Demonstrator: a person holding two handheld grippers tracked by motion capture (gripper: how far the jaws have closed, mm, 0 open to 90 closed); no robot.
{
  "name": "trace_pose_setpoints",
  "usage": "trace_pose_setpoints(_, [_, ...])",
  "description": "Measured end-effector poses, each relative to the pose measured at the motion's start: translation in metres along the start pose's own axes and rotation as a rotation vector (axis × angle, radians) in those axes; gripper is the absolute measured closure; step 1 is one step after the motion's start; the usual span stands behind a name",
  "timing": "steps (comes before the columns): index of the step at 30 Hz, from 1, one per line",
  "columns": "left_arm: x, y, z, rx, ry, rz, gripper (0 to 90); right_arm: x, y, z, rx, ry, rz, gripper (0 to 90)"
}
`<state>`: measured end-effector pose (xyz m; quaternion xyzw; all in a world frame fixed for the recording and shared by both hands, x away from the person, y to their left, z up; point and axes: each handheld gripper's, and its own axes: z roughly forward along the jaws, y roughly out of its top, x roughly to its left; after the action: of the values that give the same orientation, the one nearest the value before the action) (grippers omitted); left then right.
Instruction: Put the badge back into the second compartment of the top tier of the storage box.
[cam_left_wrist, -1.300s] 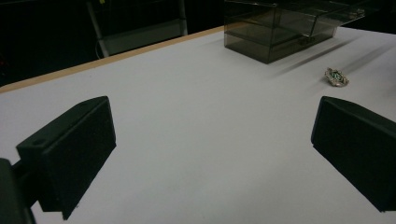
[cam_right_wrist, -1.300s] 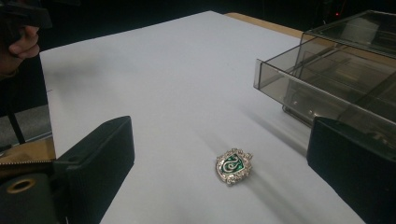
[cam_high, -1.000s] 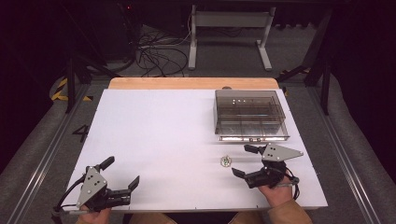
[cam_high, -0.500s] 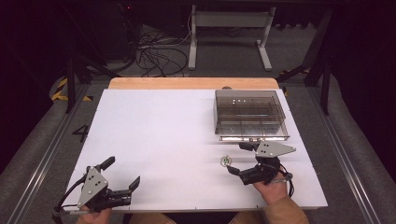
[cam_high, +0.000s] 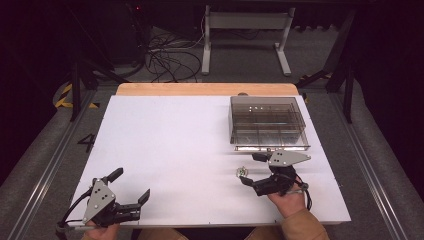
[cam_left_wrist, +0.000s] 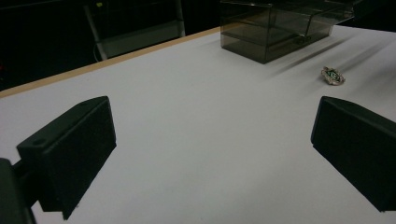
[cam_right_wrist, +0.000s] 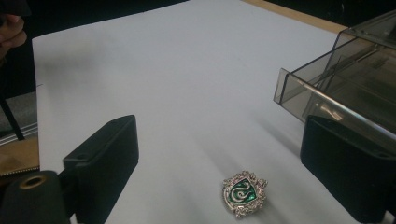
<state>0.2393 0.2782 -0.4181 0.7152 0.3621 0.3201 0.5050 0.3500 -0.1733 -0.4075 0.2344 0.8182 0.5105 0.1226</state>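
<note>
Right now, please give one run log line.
right tool: open, closing, around badge, no contact | left tool: open, idle | box: untouched

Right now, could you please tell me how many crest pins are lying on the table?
1. The green-and-silver crest pin lies on the white table, between the right gripper's open jaws, near the clear compartment box.
</note>
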Motion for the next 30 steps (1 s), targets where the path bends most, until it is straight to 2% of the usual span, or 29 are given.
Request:
trace_pose_setpoints(5, [0.000, 0.000, 0.000, 0.000, 0.000, -0.002, 0.8, -0.001, 0.000, 0.003, 0.033, -0.028, 0.028, 20.4])
trace_pose_setpoints(6, [0.000, 0.000, 0.000, 0.000, 0.000, -0.001, 0.8, -0.001, 0.000, 0.005, 0.053, -0.042, 0.039, 22.6])
trace_pose_setpoints(8, [0.000, 0.000, 0.000, 0.000, 0.000, 0.000, 0.8, -0.001, 0.000, 0.007, 0.062, -0.044, 0.043, 23.6])
trace_pose_setpoints(11, [0.000, 0.000, 0.000, 0.000, 0.000, 0.000, 0.8, -0.002, -0.001, 0.013, 0.104, -0.060, 0.045, 26.8])
trace_pose_setpoints(30, [-0.001, 0.000, -0.001, 0.003, 0.001, 0.002, 0.9, -0.006, -0.005, 0.037, 0.253, -0.117, 0.056, 32.1])
